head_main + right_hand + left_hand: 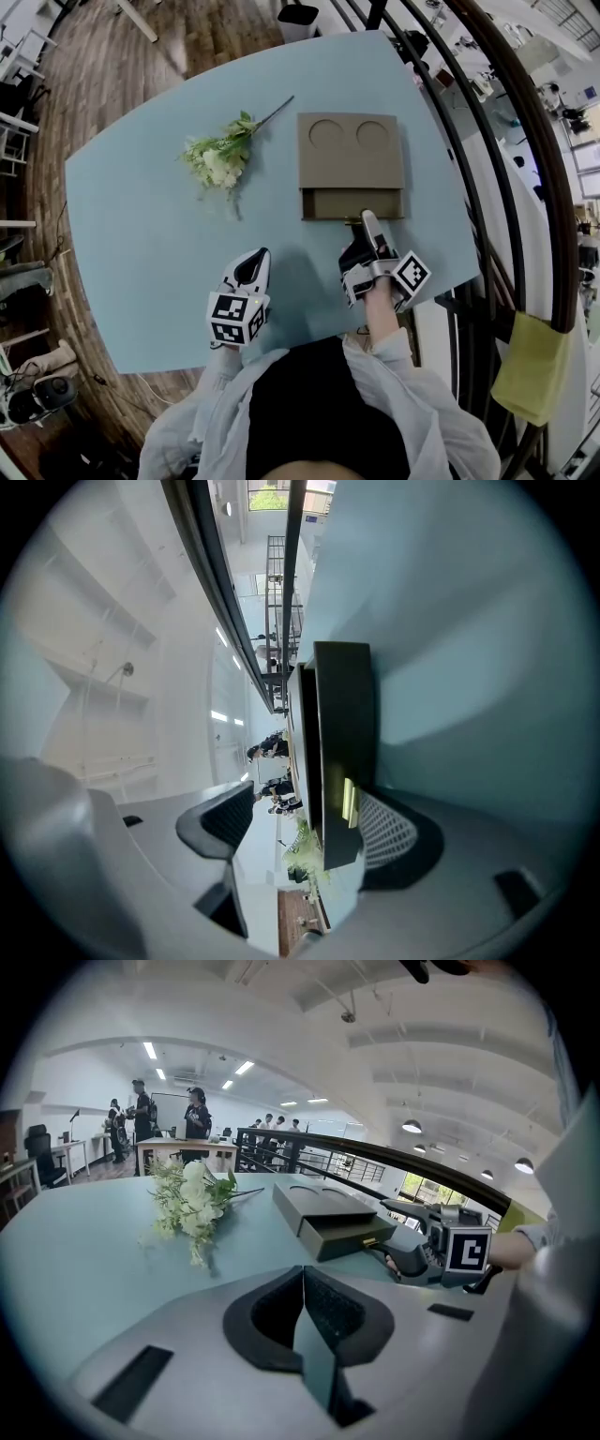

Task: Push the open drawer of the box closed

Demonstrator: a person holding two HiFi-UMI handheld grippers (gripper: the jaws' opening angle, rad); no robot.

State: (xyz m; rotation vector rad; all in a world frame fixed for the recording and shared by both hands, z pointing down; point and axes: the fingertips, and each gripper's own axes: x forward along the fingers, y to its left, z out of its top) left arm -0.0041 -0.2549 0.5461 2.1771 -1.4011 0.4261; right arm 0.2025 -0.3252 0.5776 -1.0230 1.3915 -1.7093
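Table [141, 244], right tool [366, 230] perhaps at drawer [354, 202]

You're clearly in some big open-plan office here. Your light blue desk [131, 253] sits on a wood plank floor [103, 75] right next to a curved black railing [281, 1147]. Past it there are more work tables [178, 1150], a black office chair [39, 1143], strip lights [150, 1051] on a white ceiling, and people [197, 1115] standing around.
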